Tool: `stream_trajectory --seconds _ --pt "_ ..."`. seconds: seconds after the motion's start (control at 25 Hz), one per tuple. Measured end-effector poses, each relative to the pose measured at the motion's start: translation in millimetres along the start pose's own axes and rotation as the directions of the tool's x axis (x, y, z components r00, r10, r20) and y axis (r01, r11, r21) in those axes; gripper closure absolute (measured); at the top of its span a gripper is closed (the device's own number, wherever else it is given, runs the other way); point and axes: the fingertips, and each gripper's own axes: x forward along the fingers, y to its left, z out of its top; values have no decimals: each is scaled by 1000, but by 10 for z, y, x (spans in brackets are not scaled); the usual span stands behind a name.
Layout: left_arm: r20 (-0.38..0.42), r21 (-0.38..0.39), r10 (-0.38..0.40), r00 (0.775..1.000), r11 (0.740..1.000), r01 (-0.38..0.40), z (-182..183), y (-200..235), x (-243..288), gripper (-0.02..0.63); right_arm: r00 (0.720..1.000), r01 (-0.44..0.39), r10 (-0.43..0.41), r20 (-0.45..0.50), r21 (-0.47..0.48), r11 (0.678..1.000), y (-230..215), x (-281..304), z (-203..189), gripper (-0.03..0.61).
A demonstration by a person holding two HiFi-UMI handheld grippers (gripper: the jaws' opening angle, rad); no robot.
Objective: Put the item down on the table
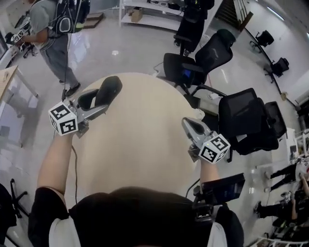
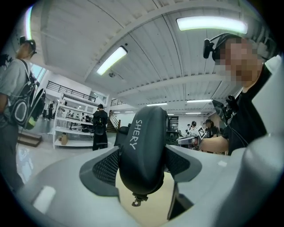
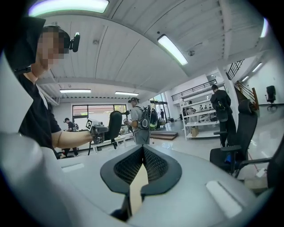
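Note:
A black oblong zip case [image 1: 108, 89] marked "SHERY" [image 2: 142, 146] is held above the left part of the round wooden table [image 1: 140, 144], clear of its surface. My left gripper [image 1: 99, 102] is shut on it, with the pads [image 2: 106, 167] pressing both its sides and its zip pull hanging below. My right gripper [image 1: 187, 124] hovers over the table's right edge. Its jaws [image 3: 143, 153] are shut with nothing between them. In the right gripper view the case [image 3: 113, 125] shows far off at the left, held up.
Black office chairs [image 1: 198, 62] [image 1: 246, 120] crowd the table's far and right sides. A person with a backpack [image 1: 53, 29] stands on the floor at the far left. White shelves [image 1: 145, 14] line the back wall.

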Motion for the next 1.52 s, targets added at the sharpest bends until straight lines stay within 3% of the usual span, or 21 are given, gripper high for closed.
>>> stream_trajectory --seconds 0.32,0.72,1.04,1.28,1.4,1.52 --pt "-104 111 80 991 991 -68 126 918 335 295 999 -16 17 31 -52 999 -534 563 178 563" --pt "-281 183 99 955 982 -48 -320 2157 1368 295 998 -44 46 39 -46 998 -1341 1387 -192 563" --pt "-477 261 110 872 965 22 -1205 3138 2239 295 999 -54 54 -8 -38 998 -1904 1999 -796 563" --pt "-596 251 86 799 964 83 -2036 3727 2799 295 996 -76 77 -54 19 997 -2169 2406 -1345 563" --pt "-658 258 72 750 957 134 -2555 3853 3046 295 994 -92 95 -55 47 995 -2256 2564 -1593 563" --pt "-697 238 46 716 956 171 -2975 3805 3240 295 992 -110 115 -49 85 990 -2236 2620 -1760 563"
